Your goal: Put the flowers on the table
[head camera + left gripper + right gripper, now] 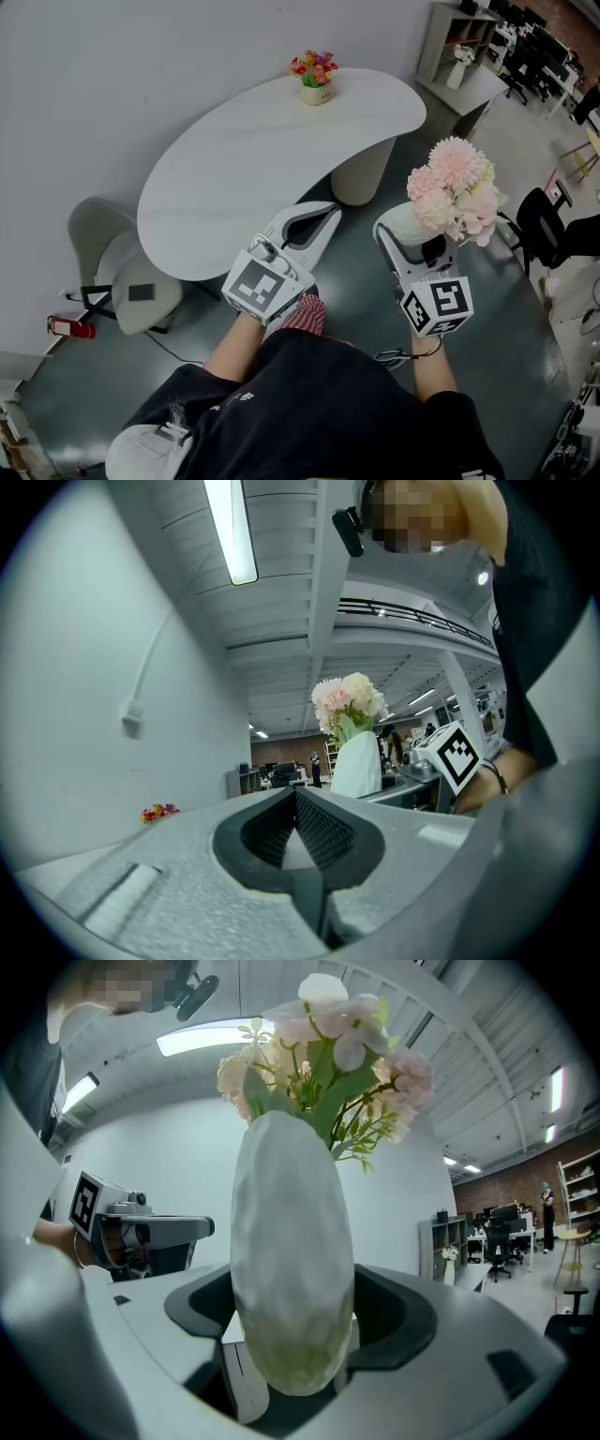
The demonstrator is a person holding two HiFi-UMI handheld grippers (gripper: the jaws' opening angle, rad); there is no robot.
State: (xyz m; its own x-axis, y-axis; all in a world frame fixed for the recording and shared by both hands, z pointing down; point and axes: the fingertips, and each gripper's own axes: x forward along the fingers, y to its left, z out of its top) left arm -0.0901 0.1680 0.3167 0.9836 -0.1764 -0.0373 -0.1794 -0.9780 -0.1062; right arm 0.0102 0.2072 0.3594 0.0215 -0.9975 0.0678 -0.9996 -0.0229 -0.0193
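Flowers, vase clamped in right gripper

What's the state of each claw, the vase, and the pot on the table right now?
left claw: shut, empty.
right claw: shut on the vase.
vase: upright, held off the table, pink flowers in it.
flower pot: upright on the table's far edge.

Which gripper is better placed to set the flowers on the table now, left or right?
Right. The right gripper is shut on the white vase of pink flowers, with the table just ahead. The left gripper has its jaws together on nothing.
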